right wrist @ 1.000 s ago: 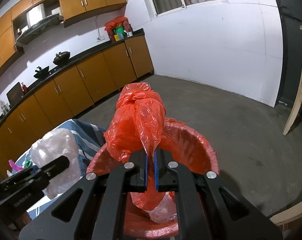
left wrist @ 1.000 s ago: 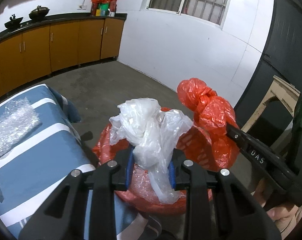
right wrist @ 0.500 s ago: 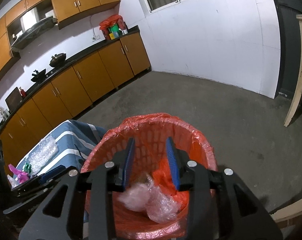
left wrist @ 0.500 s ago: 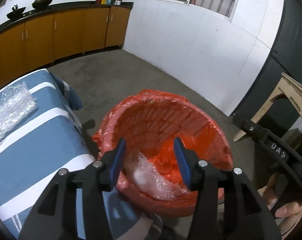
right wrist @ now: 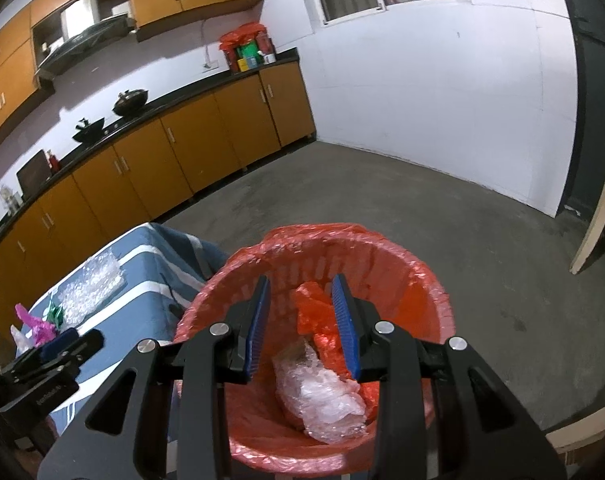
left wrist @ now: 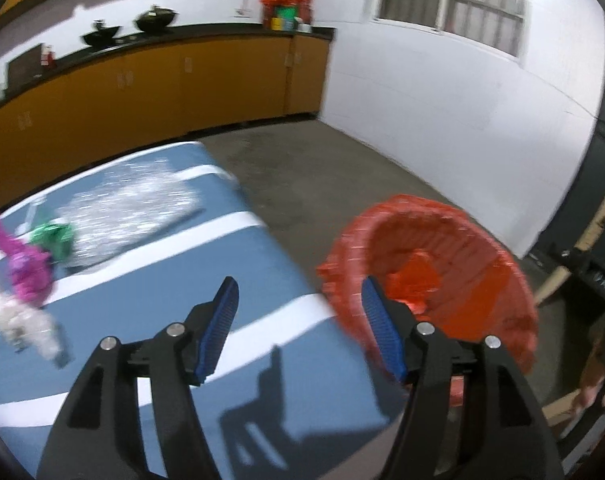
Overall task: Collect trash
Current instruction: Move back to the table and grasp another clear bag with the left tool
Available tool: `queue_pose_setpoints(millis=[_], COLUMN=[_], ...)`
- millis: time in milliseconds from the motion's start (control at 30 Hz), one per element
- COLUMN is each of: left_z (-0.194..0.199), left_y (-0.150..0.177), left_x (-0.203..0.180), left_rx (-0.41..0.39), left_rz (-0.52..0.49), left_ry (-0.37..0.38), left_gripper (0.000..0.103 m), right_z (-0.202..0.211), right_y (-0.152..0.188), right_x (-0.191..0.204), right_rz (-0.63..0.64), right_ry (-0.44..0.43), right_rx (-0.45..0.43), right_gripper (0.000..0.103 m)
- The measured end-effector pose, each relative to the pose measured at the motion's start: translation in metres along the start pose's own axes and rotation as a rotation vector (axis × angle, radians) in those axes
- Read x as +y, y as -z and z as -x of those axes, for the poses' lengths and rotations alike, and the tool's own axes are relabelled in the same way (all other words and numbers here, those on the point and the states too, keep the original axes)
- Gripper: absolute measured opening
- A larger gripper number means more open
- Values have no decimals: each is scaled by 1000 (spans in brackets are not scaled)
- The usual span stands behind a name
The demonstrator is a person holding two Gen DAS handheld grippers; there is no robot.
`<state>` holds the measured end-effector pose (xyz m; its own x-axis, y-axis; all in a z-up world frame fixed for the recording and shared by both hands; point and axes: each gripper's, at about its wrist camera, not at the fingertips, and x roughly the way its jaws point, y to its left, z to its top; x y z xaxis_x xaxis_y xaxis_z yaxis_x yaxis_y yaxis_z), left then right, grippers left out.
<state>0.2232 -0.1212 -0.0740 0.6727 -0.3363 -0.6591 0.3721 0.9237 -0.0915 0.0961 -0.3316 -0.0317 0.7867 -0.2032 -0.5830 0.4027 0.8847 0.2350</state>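
A red bin lined with a red bag (right wrist: 402,272) stands on the floor beside the blue striped table (left wrist: 150,308). Inside it lie a crumpled red bag (right wrist: 318,312) and clear plastic wrap (right wrist: 322,392). My right gripper (right wrist: 302,300) is open and empty above the bin's mouth. My left gripper (left wrist: 298,304) is open and empty over the table's right edge, with the bin (left wrist: 462,248) to its right. On the table lie bubble wrap (left wrist: 130,208), a green wrapper (left wrist: 50,236), a pink wrapper (left wrist: 22,260) and a clear crumpled bag (left wrist: 18,320).
Orange kitchen cabinets (right wrist: 206,144) with a black counter run along the back wall. A pale wooden frame (right wrist: 598,216) leans at the right. Bare concrete floor (right wrist: 442,216) lies beyond the bin. The left gripper also shows in the right wrist view (right wrist: 42,364).
Both grippers opened and dropped the white bag and the red bag into the bin. The left gripper then swung left toward the table.
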Motion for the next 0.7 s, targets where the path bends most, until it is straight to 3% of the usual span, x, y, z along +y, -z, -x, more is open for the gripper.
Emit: queue_pose_setpoints(millis=[200,333,500,700], left_z=[24,44,53,43], left_y=[14,24,32,34], left_x=[60,118,196,245], left_rx=[-43,-75,-58,-12], left_rz=[60,119,274,391], left_ry=[-176,-342,-493,-509], left_gripper=[63,65,65,65], right_z=[-2,-5,-13,-24], right_y=[3,6,13,26], right_x=[28,53,88,131], right_rz=[43,92,150,229], right_ry=[-41,-79,-131,-184], right_rx=[7,12,32,59], right_gripper=[33,33,33,33])
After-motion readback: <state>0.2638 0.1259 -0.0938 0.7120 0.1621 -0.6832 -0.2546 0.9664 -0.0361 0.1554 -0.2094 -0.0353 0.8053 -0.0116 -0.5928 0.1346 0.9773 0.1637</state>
